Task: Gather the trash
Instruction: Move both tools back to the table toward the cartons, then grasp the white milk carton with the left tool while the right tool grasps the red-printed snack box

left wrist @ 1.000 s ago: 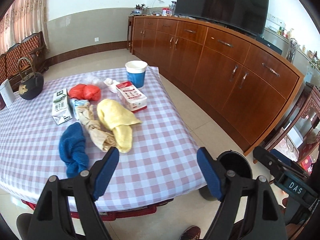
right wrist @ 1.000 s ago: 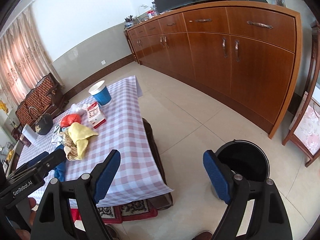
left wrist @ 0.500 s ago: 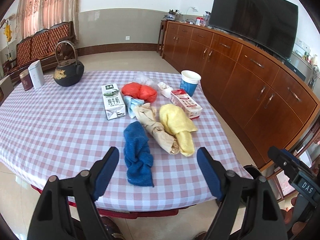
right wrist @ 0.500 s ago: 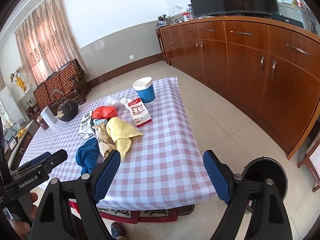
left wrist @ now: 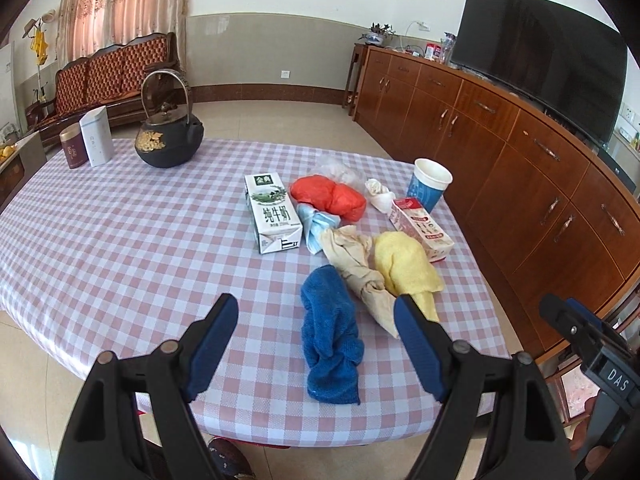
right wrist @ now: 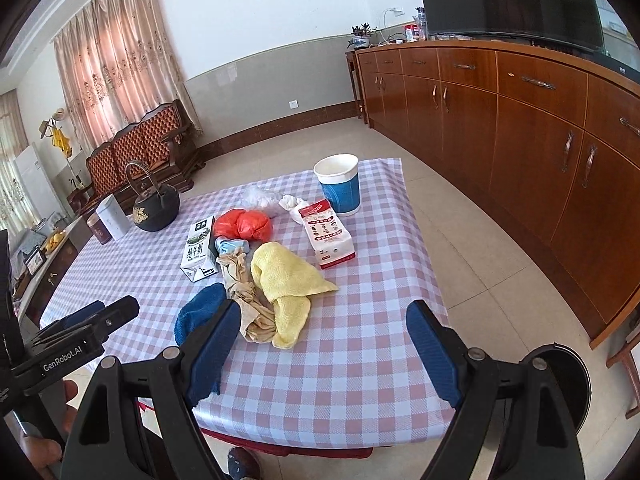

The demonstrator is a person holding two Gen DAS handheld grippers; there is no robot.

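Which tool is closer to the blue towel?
Left. The left tool hangs open right over the blue towel; the right tool sits open off to the towel's right, nearer the yellow towel.

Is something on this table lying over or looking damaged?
Yes. The milk carton and the red-and-white packet lie flat on the checked tablecloth, while the paper cup stands upright. No spill shows.

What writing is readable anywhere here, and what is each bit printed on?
"纯牛奶": side of the milk carton.
"金典": top of the same carton.
"DAS": right claw's body, seen from the left camera.
"GenRobot.AI": left claw's body, seen from the right camera.
Red-and-white packet, blue cup, two tins: print too small or blurred to read.
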